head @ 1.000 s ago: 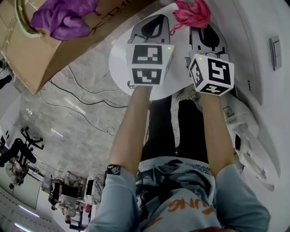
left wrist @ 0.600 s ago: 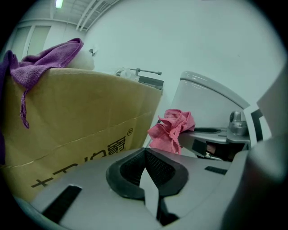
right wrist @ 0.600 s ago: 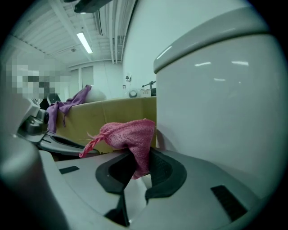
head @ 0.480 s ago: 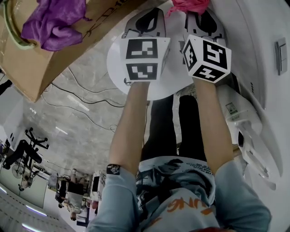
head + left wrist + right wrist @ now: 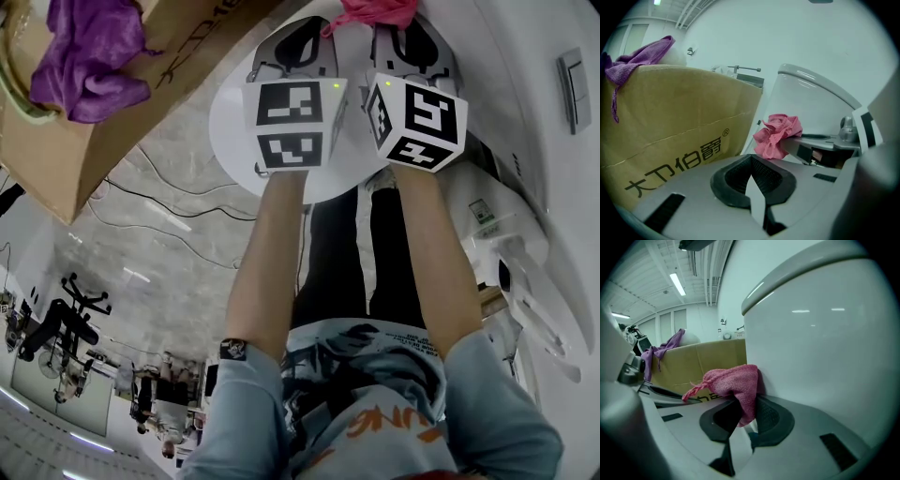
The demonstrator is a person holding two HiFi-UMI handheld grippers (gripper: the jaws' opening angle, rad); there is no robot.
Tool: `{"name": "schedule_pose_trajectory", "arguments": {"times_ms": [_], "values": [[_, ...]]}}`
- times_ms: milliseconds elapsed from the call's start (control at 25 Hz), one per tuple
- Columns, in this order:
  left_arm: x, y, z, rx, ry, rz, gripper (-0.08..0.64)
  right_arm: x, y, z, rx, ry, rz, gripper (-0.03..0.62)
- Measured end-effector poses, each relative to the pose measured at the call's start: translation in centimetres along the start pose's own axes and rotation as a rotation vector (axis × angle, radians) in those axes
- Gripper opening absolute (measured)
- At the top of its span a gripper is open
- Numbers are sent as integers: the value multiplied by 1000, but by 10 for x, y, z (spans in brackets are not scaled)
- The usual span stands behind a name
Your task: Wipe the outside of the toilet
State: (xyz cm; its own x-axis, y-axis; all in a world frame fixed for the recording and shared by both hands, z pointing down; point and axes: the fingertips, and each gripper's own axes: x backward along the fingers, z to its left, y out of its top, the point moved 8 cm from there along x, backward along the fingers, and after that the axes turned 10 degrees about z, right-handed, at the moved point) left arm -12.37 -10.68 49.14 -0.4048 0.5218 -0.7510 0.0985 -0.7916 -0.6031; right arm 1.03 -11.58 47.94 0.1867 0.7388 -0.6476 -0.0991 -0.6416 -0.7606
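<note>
The big white toilet [image 5: 825,338] fills the right side of the right tongs' view, and the left tongs' view [image 5: 808,101] shows it too, with its lid on top. Next to it is a brown box [image 5: 122,103] with black letters on its side; it sits on the grey floor [image 5: 159,253], and thin black wires [image 5: 169,204] lie on the floor close by. A person's two bare arms [image 5: 272,272] reach out from light blue sleeves, and each hand holds a tool with a black and white cube on it. A purple cloth [image 5: 84,52] hangs over the top edge of the box. The left tongs [image 5: 298,56] are out in front of the box. In their own view the left tongs [image 5: 751,180] are squeezed close together, and there is nothing between them. The right tongs [image 5: 412,47] are beside the left ones, nearer to the toilet. In their own view the right tongs [image 5: 745,420] are pinching a pink cloth [image 5: 733,383]. The pink cloth sticks up out of the tongs in a bunch, and its far side touches the smooth outside wall of the toilet. From the left tongs' view the pink cloth [image 5: 778,133] is seen between the box and the toilet.
</note>
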Motion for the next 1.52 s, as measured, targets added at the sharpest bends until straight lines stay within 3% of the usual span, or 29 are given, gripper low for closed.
{"name": "schedule_pose_trajectory", "arguments": {"times_ms": [440, 1520], "values": [[3, -14, -15, -19, -14, 28, 21, 21, -16, -10, -22, -31, 6, 80], [26, -39, -100, -83, -25, 23, 21, 102, -67, -61, -56, -58, 8, 80]]}}
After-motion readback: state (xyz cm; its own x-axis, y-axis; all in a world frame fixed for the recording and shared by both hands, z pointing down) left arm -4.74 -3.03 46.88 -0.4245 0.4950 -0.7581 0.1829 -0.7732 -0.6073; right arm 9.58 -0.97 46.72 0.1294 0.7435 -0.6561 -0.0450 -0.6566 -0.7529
